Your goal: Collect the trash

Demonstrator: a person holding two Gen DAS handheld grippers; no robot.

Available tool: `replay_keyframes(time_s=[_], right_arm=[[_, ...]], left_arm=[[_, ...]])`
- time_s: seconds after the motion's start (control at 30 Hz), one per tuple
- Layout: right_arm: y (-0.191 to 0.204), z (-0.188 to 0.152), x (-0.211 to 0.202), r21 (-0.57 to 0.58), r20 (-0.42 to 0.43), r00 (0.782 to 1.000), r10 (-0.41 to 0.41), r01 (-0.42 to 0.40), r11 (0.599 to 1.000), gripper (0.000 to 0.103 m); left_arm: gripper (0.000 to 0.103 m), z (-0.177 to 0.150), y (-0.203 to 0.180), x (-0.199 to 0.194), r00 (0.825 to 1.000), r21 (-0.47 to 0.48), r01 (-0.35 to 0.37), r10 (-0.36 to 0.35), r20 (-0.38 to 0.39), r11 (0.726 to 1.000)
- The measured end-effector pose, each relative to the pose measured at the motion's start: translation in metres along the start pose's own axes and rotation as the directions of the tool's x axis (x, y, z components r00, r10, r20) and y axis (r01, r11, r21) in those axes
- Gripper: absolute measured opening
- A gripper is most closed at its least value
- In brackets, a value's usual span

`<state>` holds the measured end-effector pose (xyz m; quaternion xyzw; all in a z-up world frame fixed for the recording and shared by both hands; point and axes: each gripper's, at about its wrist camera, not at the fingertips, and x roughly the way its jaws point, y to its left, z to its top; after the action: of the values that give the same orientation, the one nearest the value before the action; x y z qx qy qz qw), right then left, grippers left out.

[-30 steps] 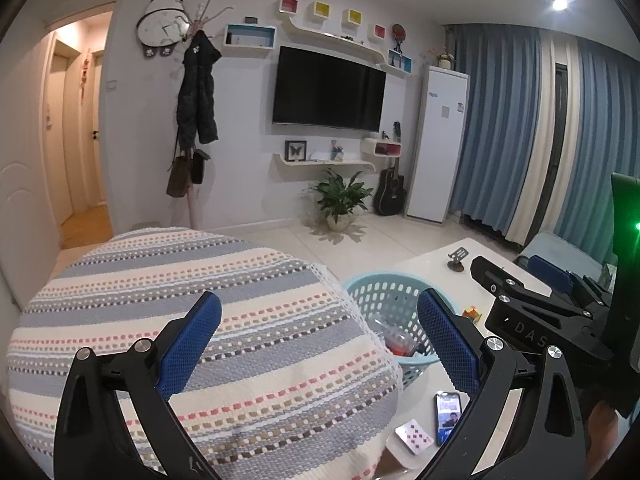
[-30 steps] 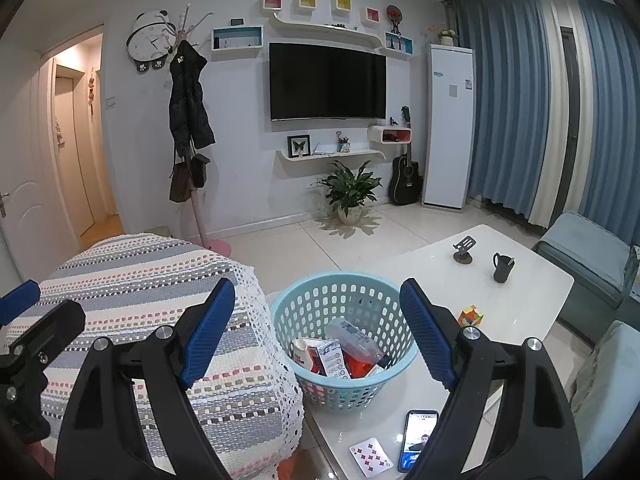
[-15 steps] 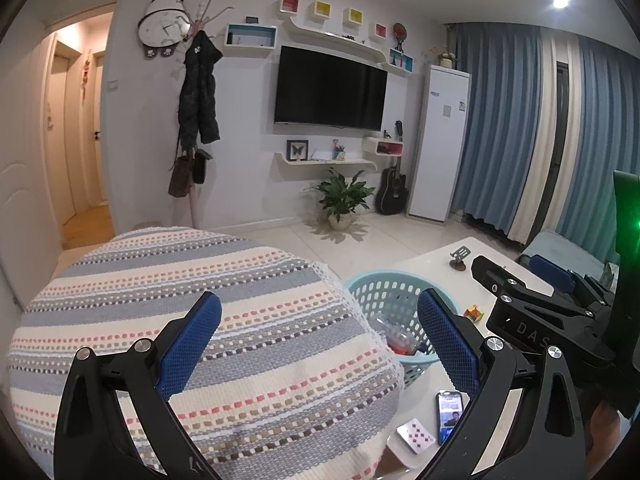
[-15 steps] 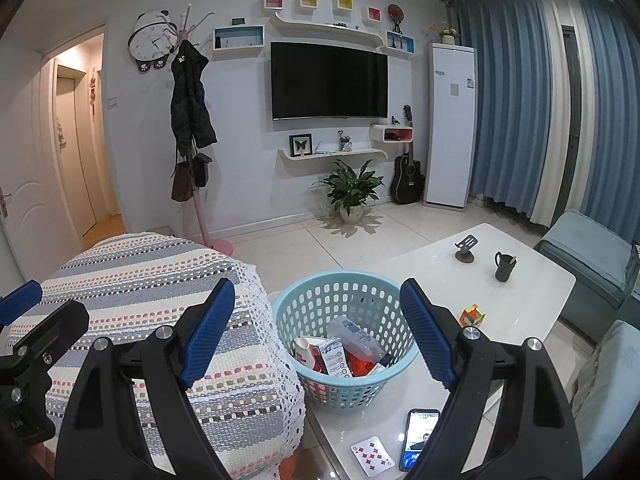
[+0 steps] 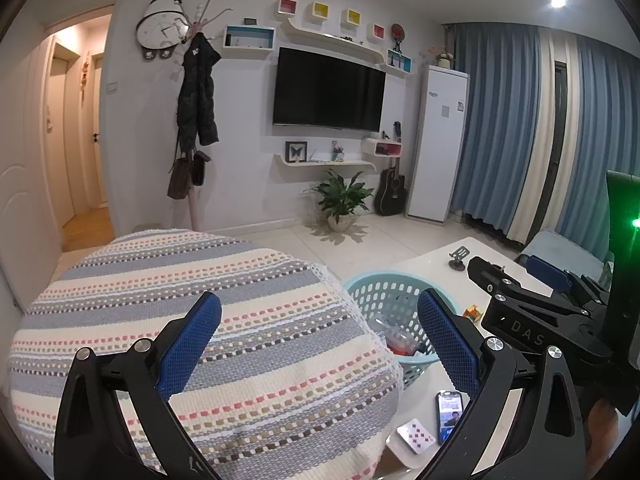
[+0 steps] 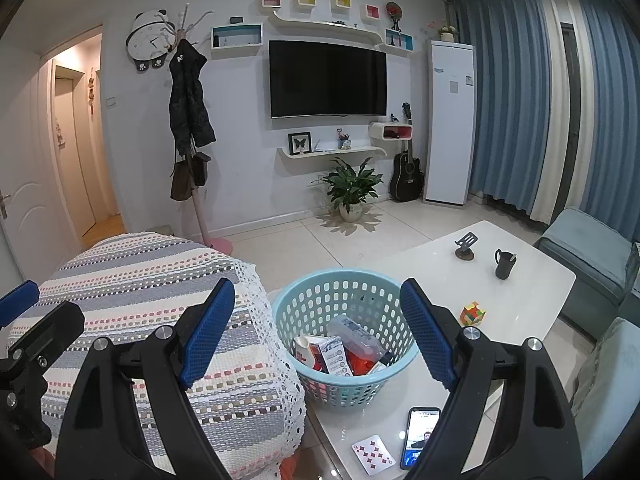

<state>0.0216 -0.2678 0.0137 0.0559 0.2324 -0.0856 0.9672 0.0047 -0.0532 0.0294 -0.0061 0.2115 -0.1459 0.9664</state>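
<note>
A light-blue plastic basket (image 6: 316, 312) stands on the white coffee table (image 6: 520, 304); it also shows in the left wrist view (image 5: 384, 292). Inside lie a clear plastic bottle (image 6: 354, 334), a small carton (image 6: 336, 356) and red wrappers (image 6: 358, 362). My right gripper (image 6: 318, 336) is open and empty, held above and in front of the basket. My left gripper (image 5: 320, 340) is open and empty, over a striped knitted cover (image 5: 200, 320) to the basket's left. The right gripper's side shows in the left wrist view (image 5: 532, 320).
On the table lie a phone (image 6: 420, 436), a playing card (image 6: 372, 454), a colour cube (image 6: 473, 314), a black mug (image 6: 504, 264) and a small stand (image 6: 466, 246). A grey seat (image 6: 588, 256) stands at the right. Tiled floor, a plant (image 6: 352, 192) and a coat rack (image 6: 192, 128) lie beyond.
Both views have shifted very slightly; the scene sits a little to the right. Both grippers stay open and empty, and nothing on the table has moved.
</note>
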Motion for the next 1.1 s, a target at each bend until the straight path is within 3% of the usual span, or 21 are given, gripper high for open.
replay_keyframes(time_s=[1.1], right_arm=[[-0.0017, -0.0001, 0.0039, 0.008, -0.014, 1.0, 0.002, -0.002, 1.0, 0.08]], left_arm=[[0.095, -0.0011, -0.0054, 0.0037, 1.0, 0.002, 0.004, -0.004, -0.012, 1.0]])
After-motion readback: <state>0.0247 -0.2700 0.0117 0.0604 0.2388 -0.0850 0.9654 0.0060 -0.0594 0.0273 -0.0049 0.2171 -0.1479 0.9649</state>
